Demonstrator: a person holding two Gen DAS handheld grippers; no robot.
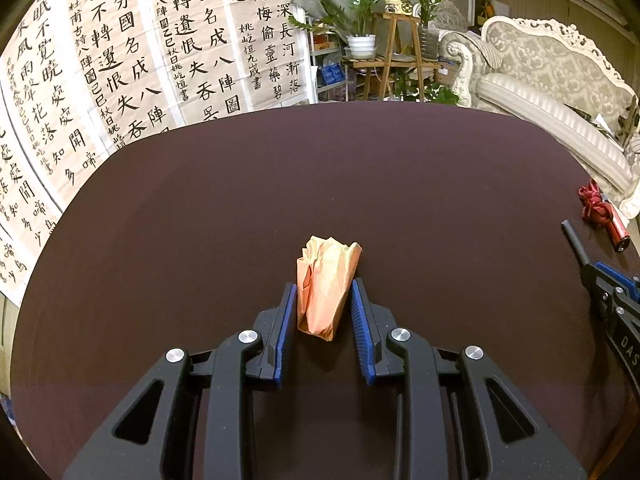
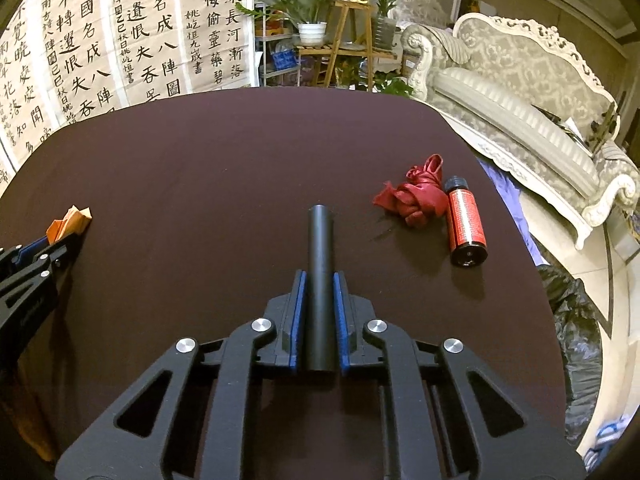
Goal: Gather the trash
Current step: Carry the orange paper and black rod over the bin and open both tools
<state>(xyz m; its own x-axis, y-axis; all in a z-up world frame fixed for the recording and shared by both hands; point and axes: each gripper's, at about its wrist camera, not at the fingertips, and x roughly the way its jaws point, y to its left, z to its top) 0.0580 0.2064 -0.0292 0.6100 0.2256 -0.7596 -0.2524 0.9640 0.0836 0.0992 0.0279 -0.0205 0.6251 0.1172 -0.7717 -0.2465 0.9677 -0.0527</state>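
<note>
On the table (image 2: pixel 200 160), ribbon (image 2: pixel 416 196) lies touching the bottle's (image 2: pixel 466 224) left

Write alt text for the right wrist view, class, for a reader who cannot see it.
The right gripper is shut on a black tube over a dark tablecloth. To its right lie a crumpled red ribbon and a red bottle.
</note>
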